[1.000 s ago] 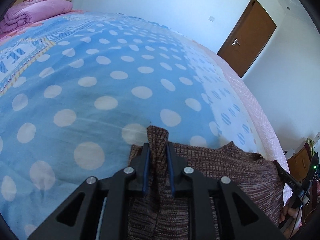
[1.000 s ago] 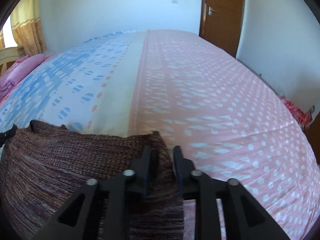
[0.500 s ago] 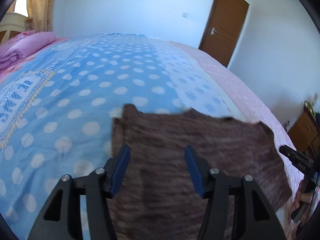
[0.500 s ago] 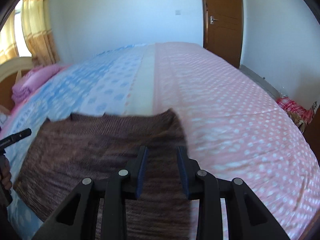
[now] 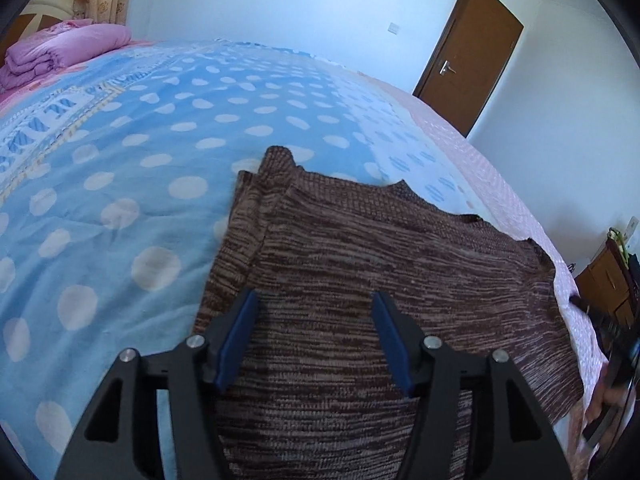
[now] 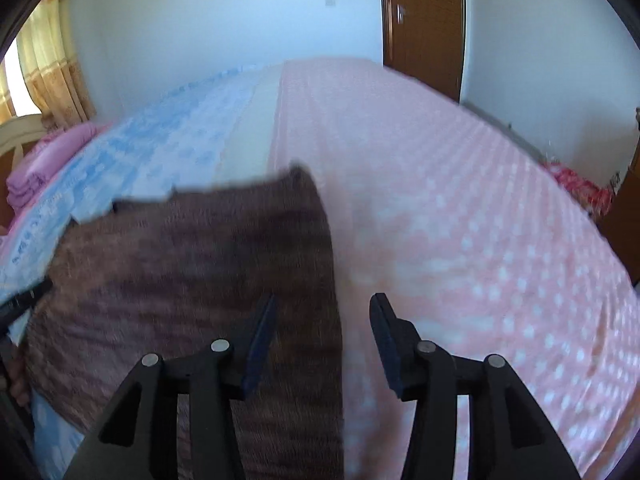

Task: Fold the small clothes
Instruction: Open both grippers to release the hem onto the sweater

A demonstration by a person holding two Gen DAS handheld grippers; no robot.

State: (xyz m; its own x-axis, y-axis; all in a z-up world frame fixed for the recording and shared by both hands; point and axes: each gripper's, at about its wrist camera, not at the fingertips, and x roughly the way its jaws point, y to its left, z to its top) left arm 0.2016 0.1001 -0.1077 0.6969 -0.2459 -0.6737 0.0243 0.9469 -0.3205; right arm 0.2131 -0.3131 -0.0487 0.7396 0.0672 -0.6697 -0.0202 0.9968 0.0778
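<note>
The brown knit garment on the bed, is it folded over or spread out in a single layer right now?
Folded, at least partly. On the brown knit garment an upper layer's edge runs inside the left side, with a strip of another layer showing beneath it.

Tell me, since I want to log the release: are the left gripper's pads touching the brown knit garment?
Apart. In the left wrist view the left gripper has just been opening; both blue pads stand clear of the brown knit garment lying on the bedspread.
</note>
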